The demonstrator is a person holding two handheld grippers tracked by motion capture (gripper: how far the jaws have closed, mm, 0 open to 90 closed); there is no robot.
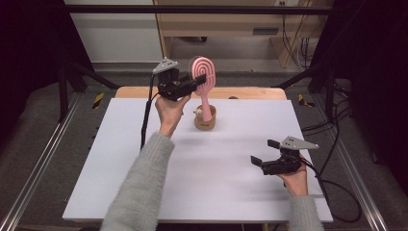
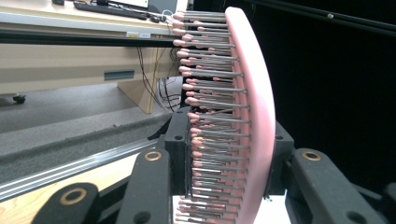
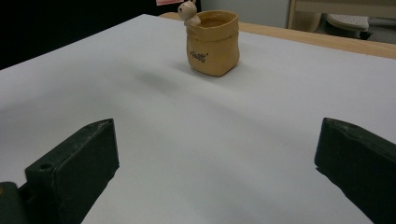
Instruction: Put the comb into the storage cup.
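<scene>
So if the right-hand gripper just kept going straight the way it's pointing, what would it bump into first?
Probably the small tan pot. In the right gripper view it stands ahead of the open right gripper, a little left of centre, with bare white table between. Depth is hard to judge, so the fingers might slide just past it.

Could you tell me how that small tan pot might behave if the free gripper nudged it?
The pot looks squat and flat-based, so it would probably slide rather than roll. It seems ceramic, hence likely rigid but chippable, especially its little figurine.
</scene>
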